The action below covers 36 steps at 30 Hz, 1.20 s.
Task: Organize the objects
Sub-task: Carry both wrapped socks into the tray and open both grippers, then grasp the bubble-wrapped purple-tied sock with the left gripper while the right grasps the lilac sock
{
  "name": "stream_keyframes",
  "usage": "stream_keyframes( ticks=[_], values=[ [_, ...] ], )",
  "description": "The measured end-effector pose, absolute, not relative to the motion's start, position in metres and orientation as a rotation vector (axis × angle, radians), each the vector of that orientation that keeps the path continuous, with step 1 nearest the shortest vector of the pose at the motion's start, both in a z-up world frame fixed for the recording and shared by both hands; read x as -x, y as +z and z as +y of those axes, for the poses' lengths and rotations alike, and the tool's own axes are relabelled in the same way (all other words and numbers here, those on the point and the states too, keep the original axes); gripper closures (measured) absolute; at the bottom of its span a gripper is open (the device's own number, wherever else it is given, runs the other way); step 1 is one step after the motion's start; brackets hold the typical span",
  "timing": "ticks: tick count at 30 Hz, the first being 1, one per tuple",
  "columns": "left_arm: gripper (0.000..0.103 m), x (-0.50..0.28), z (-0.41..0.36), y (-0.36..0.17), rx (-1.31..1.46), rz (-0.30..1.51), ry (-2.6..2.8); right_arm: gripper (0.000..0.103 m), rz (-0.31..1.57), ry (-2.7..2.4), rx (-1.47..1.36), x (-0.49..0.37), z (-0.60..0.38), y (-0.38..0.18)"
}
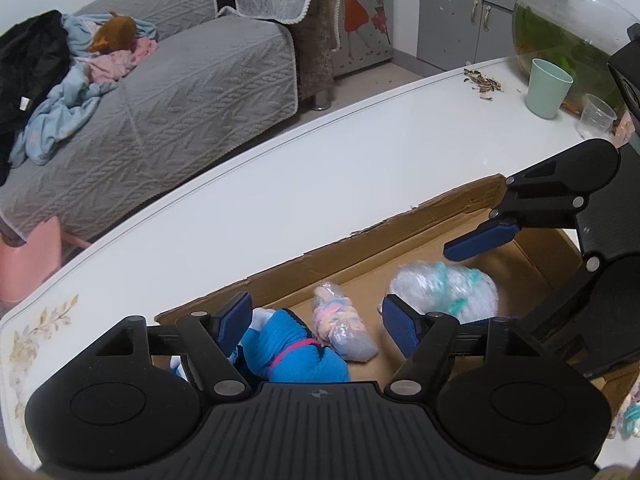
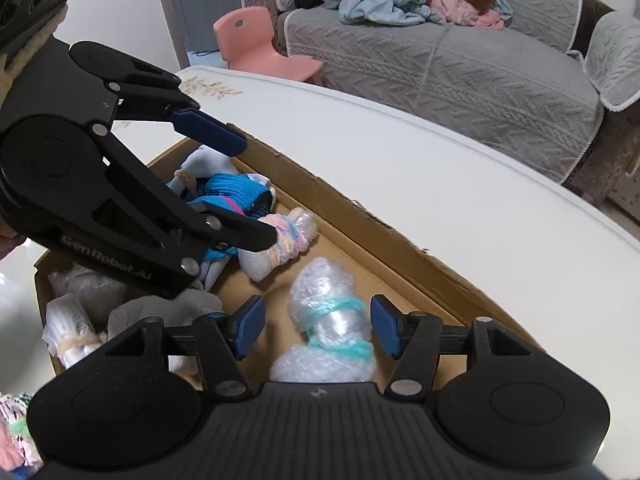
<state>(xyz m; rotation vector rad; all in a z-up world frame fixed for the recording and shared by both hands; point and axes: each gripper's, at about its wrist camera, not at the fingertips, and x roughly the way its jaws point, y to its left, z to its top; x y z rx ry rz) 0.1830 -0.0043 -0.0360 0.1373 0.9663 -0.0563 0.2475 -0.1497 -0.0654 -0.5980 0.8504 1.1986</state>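
Inside the cardboard box (image 1: 360, 248) on the counter (image 1: 280, 168), the left gripper (image 1: 316, 320) hangs spread over the blue knit bundle (image 1: 296, 352); the right gripper (image 2: 318, 330), spread, straddles the bubble-wrapped bundle (image 2: 332, 320). Likely mid-sorting; closing comes next.

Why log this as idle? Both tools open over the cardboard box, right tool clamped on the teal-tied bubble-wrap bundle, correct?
Not clamped. The right wrist view shows the right tool open, its pads either side of the teal-tied bubble-wrap bundle with gaps showing. Both tools, including the left tool, are indeed open over the cardboard box.
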Motion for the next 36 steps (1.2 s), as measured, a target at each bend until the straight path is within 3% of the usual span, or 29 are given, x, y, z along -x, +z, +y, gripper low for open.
stream_keyframes(
  ticks=[14, 22, 27, 36],
  values=[
    [0.022, -0.115, -0.030, 0.011, -0.136, 0.925, -0.078, 0.039, 0.868, 1.172, 0.517, -0.228, -0.198, -0.032],
    [0.017, -0.028, -0.049, 0.029, -0.119, 0.950, -0.102, 0.023, 0.810, 1.113, 0.457, -0.182, -0.253, -0.003],
    [0.017, 0.008, -0.063, 0.003, -0.039, 1.006, -0.102, 0.013, 0.872, 1.001, 0.384, -0.160, -0.288, -0.019],
    [0.018, 0.009, -0.097, -0.038, -0.063, 1.014, -0.230, 0.013, 1.000, 0.854, 0.453, -0.158, -0.280, -0.081]
  ],
)
